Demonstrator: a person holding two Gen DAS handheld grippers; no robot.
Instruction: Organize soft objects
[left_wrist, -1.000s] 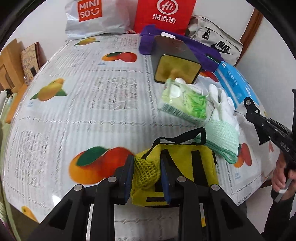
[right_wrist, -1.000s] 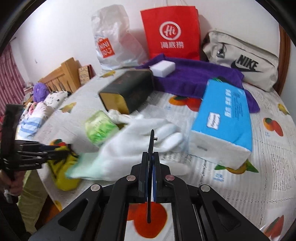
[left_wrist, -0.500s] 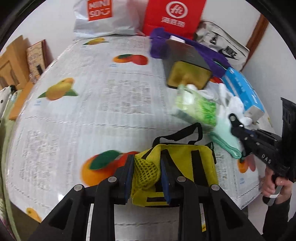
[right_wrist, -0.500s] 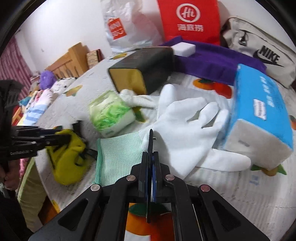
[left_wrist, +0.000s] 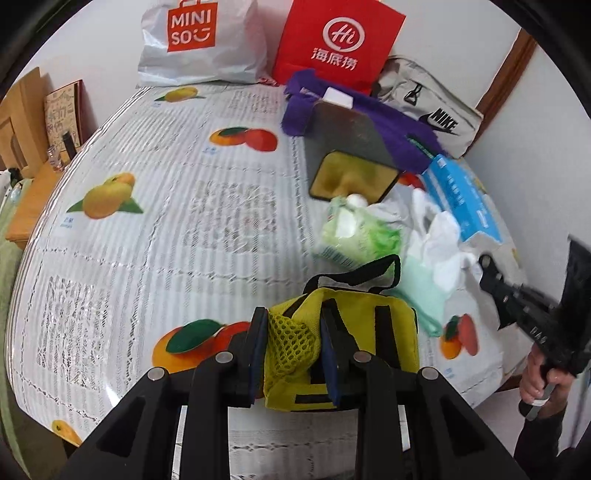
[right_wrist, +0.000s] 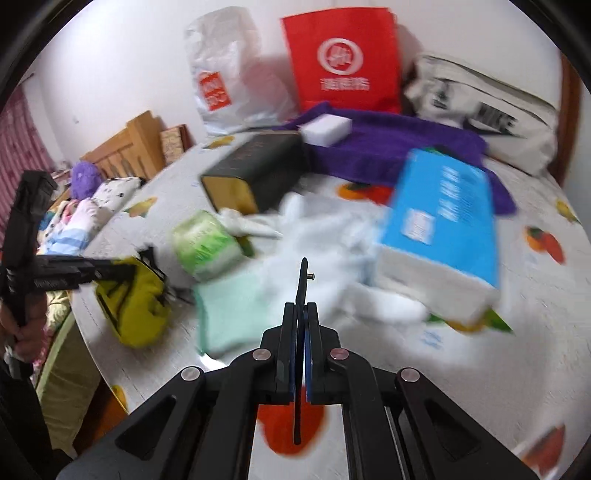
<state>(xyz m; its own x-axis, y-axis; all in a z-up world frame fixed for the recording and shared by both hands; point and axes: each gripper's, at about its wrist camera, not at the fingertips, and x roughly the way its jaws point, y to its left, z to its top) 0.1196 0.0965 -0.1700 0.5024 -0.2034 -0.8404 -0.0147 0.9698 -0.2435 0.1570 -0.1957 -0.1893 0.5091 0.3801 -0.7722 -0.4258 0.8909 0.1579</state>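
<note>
My left gripper (left_wrist: 293, 321) is shut on the mesh side pocket of a yellow bag (left_wrist: 369, 332) with black straps, at the table's near edge. From the right wrist view the same bag (right_wrist: 136, 295) hangs at the left gripper (right_wrist: 122, 271). The right gripper (right_wrist: 303, 306) is shut, with only a thin black strip sticking out between its pads. It hovers just short of a white glove (right_wrist: 332, 251) with a pale green cuff. In the left wrist view the right gripper (left_wrist: 487, 264) sits beside that glove (left_wrist: 432, 240).
A green tissue pack (left_wrist: 354, 236), a blue tissue box (left_wrist: 458, 195), a black tin (left_wrist: 351, 147), a purple towel (left_wrist: 399, 125) and a white sponge (left_wrist: 336, 98) crowd the table's right side. Shopping bags (left_wrist: 199, 40) and a grey pouch (left_wrist: 432, 110) line the back. The fruit-print tablecloth (left_wrist: 184, 221) stretches left.
The left gripper has lifted the yellow bag a little. The right gripper swung in over the glove, then shifted sideways; its view is now blurred by motion.
</note>
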